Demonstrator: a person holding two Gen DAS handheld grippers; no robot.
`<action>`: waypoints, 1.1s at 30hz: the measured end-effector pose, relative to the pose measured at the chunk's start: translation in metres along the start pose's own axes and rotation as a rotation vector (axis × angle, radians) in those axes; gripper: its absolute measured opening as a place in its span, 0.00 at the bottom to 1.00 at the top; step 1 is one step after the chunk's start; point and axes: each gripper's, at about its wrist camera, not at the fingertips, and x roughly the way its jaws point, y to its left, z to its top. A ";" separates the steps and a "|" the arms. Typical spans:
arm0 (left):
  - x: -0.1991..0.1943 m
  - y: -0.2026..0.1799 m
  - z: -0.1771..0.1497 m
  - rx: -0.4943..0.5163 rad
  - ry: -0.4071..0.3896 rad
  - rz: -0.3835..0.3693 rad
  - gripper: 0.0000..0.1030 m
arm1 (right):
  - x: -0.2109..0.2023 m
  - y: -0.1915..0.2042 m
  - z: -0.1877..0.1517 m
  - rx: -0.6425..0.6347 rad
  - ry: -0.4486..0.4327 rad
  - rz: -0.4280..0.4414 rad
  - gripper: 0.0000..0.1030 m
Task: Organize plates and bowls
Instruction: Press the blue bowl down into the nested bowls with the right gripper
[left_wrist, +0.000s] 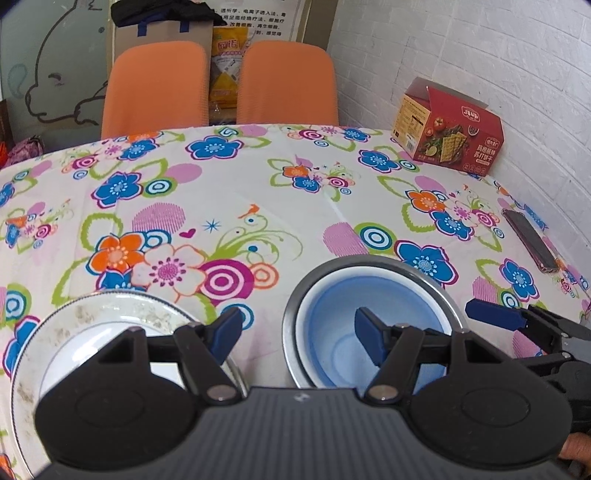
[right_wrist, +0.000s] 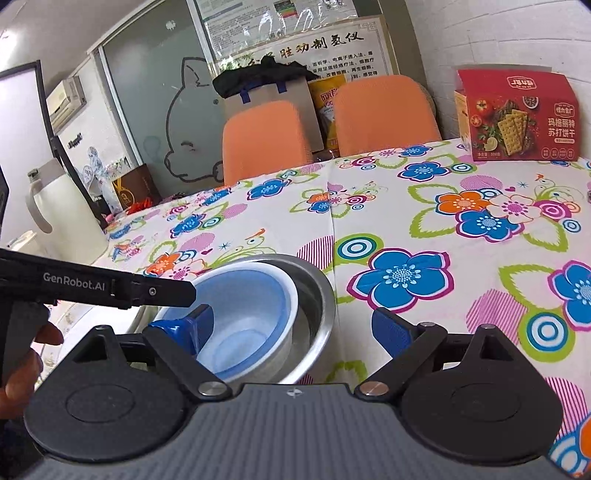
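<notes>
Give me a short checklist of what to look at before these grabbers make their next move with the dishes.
1. Left hand-held gripper open: ok.
2. Right hand-held gripper open: ok.
3. Blue bowl nested inside the metal bowl: ok.
4. Plate lying flat on the table: ok.
5. Plate clean: not ok, brownish marks on its rim.
6. Phone and cracker box away from the dishes: ok.
</notes>
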 end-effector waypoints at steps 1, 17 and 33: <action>0.002 0.000 0.001 0.018 0.006 0.002 0.65 | 0.003 0.001 0.001 -0.007 0.007 -0.003 0.78; 0.065 -0.004 0.021 0.225 0.199 -0.127 0.65 | 0.042 0.015 -0.004 -0.158 0.125 -0.098 0.79; 0.069 0.001 0.022 0.218 0.213 -0.151 0.65 | 0.043 0.026 -0.003 -0.124 0.152 -0.156 0.80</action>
